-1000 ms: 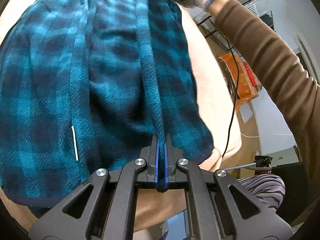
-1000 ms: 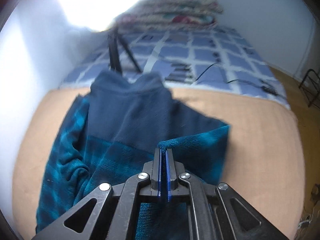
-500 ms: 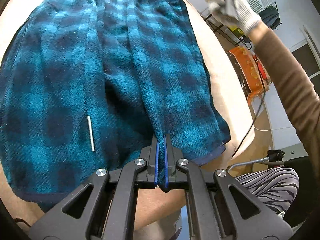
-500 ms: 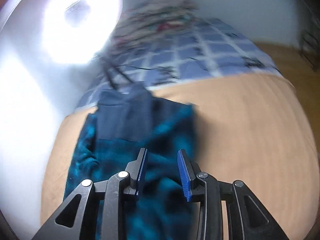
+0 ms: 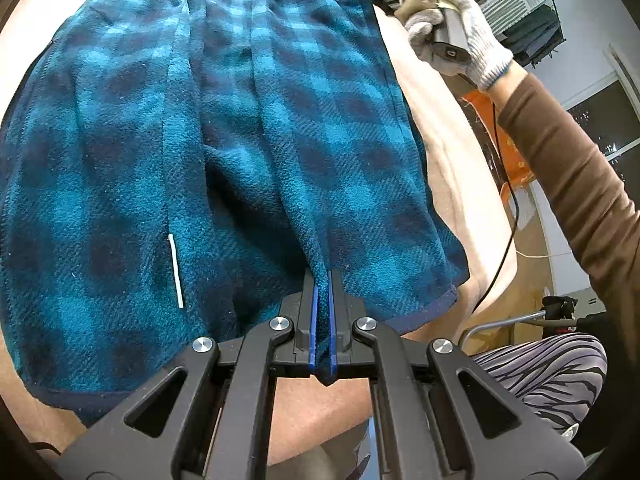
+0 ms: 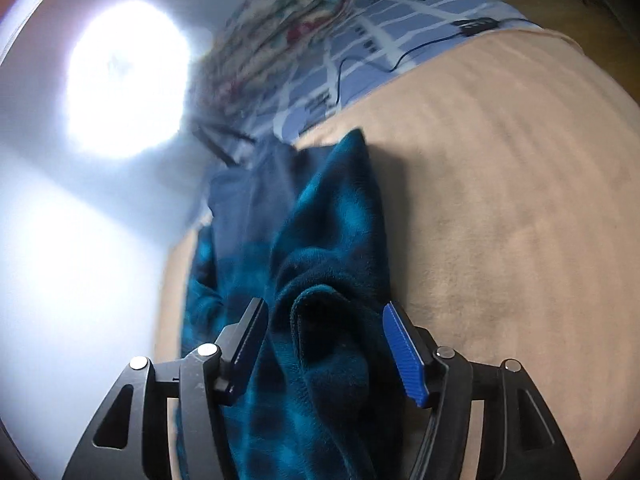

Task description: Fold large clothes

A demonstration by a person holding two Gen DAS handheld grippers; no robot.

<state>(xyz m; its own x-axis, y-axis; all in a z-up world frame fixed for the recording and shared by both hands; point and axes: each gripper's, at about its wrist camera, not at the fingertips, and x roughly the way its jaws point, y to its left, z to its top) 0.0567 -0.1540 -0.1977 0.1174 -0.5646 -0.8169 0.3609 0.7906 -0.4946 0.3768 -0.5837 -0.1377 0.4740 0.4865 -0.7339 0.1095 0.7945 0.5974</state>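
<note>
A teal and navy plaid fleece garment [image 5: 120,160] lies spread on a beige blanket [image 5: 448,140]. My left gripper [image 5: 322,276] is shut on a raised fold at the garment's near hem. Far across the garment, a gloved hand [image 5: 472,40] holds the right gripper's handle. In the right wrist view the same garment [image 6: 332,220] runs away from me, its dark navy top at the far end. My right gripper [image 6: 324,308] hangs over a rolled fold of it. Its jaws are opening, and the blue pads [image 6: 404,352] stand clear of the cloth on both sides.
The beige blanket [image 6: 500,200] stretches wide to the right. Beyond it are a blue checked sheet [image 6: 400,20], a black cable [image 6: 400,56] and a pile of folded bedding [image 6: 288,20]. A bright lamp [image 6: 124,76] glares at left. The person's striped leg [image 5: 552,372] is near the left gripper.
The right gripper let go of the garment's edge, opened, rolled and swung sideways. The stretched fold dropped flat onto the garment. The left gripper kept its grip and stayed put.
</note>
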